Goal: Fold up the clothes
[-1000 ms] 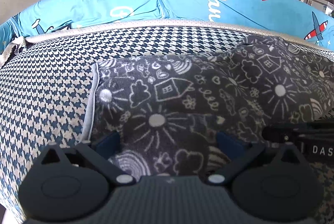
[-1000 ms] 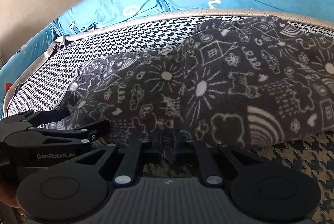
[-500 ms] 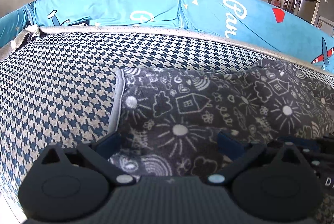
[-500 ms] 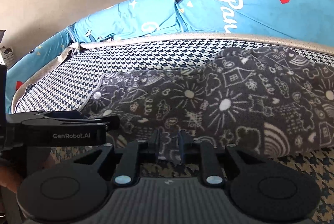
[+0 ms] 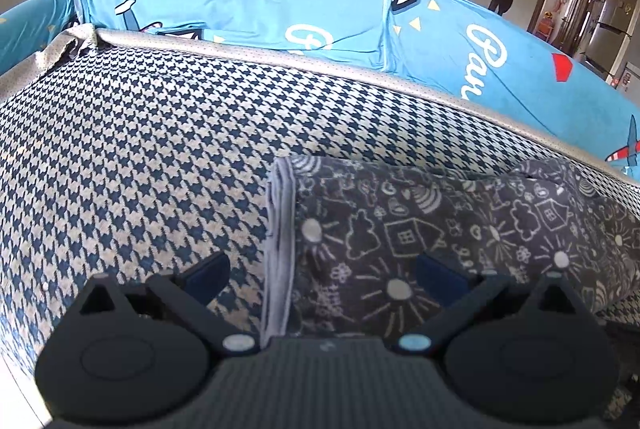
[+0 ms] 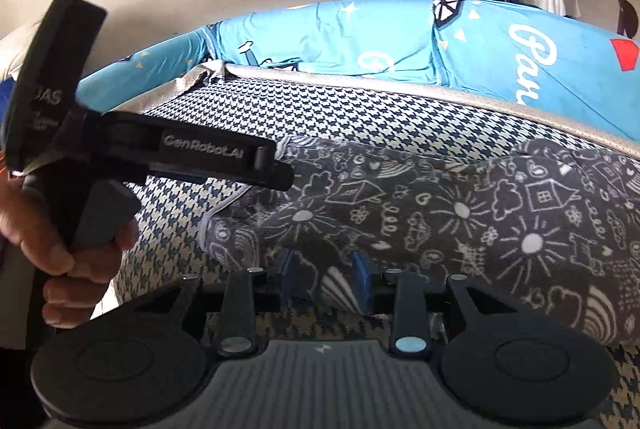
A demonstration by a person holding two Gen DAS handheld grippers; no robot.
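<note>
Nearest the right wrist camera, the right gripper (image 6: 325, 283) is seen with its blue pads parting; the front hem of the dark grey fleece garment printed with white suns, houses and clouds (image 6: 460, 213) lies between them, apparently no longer pinched, which suggests the fold is being let go so the cloth can settle. The left gripper (image 5: 322, 275) is held wide open, nothing clamped, astride the garment's pale grey edge band (image 5: 280, 241), one pad over bare cover, the other over fleece. It is judged to be standing clear after a release. In the right view this tool is gripped by a hand (image 6: 52, 233) to the left of the right gripper. Beyond both tools the garment is spread across the navy-and-cream houndstooth sofa cover (image 5: 140, 149), a flat bed for folding. Farthest back stands the bright blue printed backrest cover (image 5: 248, 9).
</note>
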